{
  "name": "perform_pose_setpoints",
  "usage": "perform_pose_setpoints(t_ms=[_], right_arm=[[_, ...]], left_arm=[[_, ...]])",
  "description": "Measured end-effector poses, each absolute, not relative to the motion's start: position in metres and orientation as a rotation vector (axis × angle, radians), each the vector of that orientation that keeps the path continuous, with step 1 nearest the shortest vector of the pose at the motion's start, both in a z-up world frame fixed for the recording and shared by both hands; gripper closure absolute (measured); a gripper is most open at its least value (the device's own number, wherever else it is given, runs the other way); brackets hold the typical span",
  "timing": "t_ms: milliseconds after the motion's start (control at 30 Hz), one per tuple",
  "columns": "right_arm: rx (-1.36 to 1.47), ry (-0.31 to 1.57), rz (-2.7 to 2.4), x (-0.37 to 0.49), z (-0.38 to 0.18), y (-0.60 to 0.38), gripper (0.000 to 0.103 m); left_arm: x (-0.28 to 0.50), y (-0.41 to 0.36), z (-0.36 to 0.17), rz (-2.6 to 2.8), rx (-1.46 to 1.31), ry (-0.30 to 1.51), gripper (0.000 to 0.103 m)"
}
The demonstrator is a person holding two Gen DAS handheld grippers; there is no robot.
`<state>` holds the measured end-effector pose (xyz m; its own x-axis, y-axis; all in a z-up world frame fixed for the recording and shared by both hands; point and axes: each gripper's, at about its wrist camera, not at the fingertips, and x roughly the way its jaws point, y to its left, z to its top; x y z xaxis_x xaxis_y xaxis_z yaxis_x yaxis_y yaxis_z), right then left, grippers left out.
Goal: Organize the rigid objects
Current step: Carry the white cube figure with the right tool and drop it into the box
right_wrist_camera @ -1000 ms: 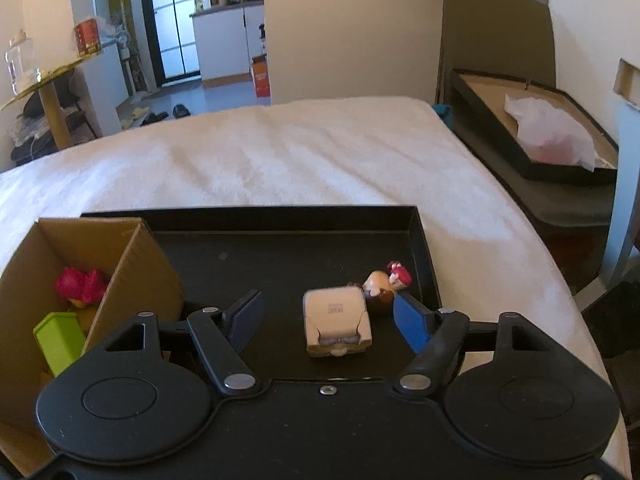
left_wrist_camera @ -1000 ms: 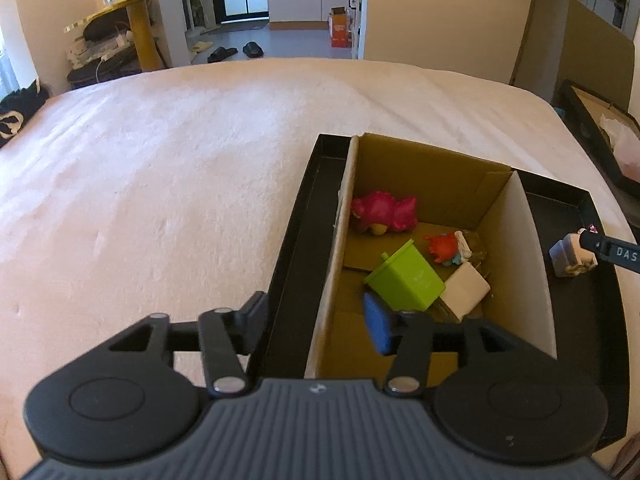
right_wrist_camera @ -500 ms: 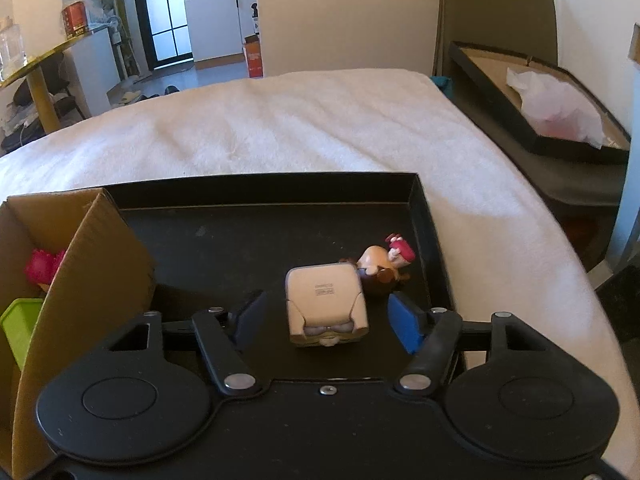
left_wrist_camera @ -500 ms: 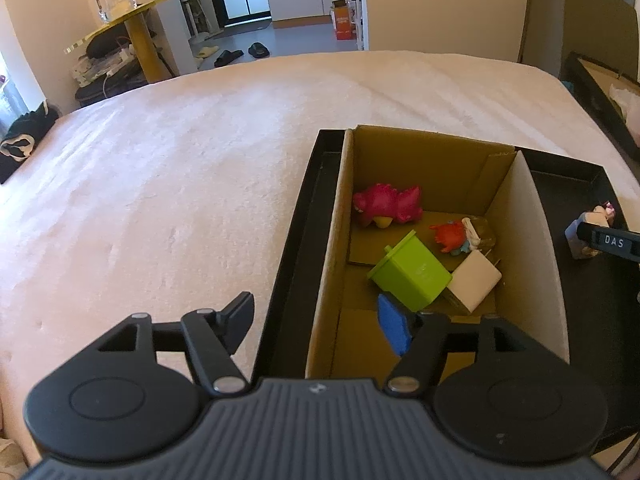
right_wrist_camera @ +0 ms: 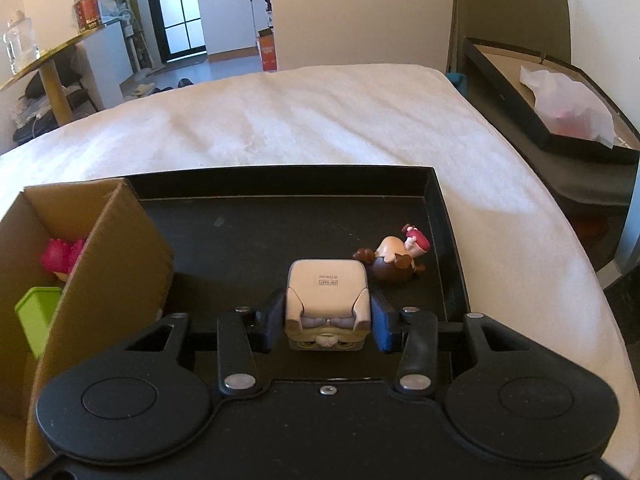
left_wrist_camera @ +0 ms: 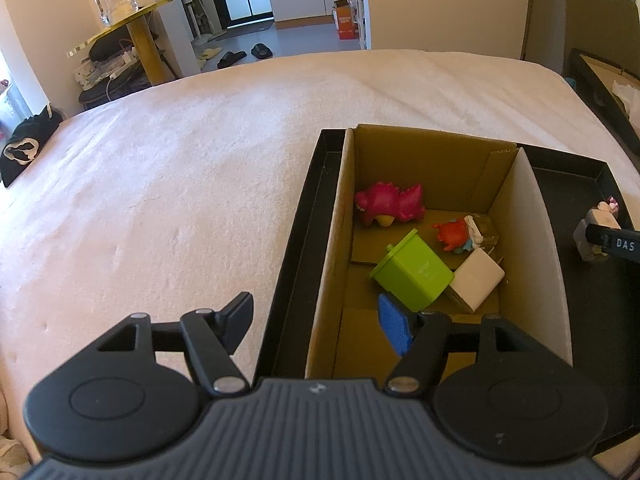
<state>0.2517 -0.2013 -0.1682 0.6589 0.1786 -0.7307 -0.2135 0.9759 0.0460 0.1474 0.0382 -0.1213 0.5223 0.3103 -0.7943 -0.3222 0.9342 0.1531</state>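
Observation:
A black tray (right_wrist_camera: 280,172) on the bed holds a cardboard box (left_wrist_camera: 432,148). Inside the box lie a pink dinosaur (left_wrist_camera: 390,202), a red crab toy (left_wrist_camera: 452,234), a green cube (left_wrist_camera: 414,274) and a white cube (left_wrist_camera: 476,280). My right gripper (right_wrist_camera: 326,322) is shut on a beige cube figure (right_wrist_camera: 326,292) that rests on the tray floor, one pad against each side. The left wrist view shows this figure (left_wrist_camera: 596,222) at the far right. A small brown figure with a red hat (right_wrist_camera: 396,258) lies just behind it. My left gripper (left_wrist_camera: 316,322) is open and holds nothing, straddling the box's left wall.
A white blanket (left_wrist_camera: 180,168) covers the bed around the tray. Right of the bed, a second black tray (right_wrist_camera: 560,92) holds crumpled white paper. A yellow round table (left_wrist_camera: 136,20) with a glass jar stands far left, with a doorway behind.
My right jaws closed in from both sides onto the beige cube figure. My left jaws spread a little wider and that view tilted slightly.

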Motion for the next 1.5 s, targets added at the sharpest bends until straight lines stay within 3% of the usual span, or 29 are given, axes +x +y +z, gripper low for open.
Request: perform_pose_setpoints(t_ms=[1500], right_arm=[[-0.173,0.674,0.409,0.226,-0.063,-0.116,0.060]], left_arm=[[0.127,0.071,-0.116,0.268,-0.226,0.829,0.036]])
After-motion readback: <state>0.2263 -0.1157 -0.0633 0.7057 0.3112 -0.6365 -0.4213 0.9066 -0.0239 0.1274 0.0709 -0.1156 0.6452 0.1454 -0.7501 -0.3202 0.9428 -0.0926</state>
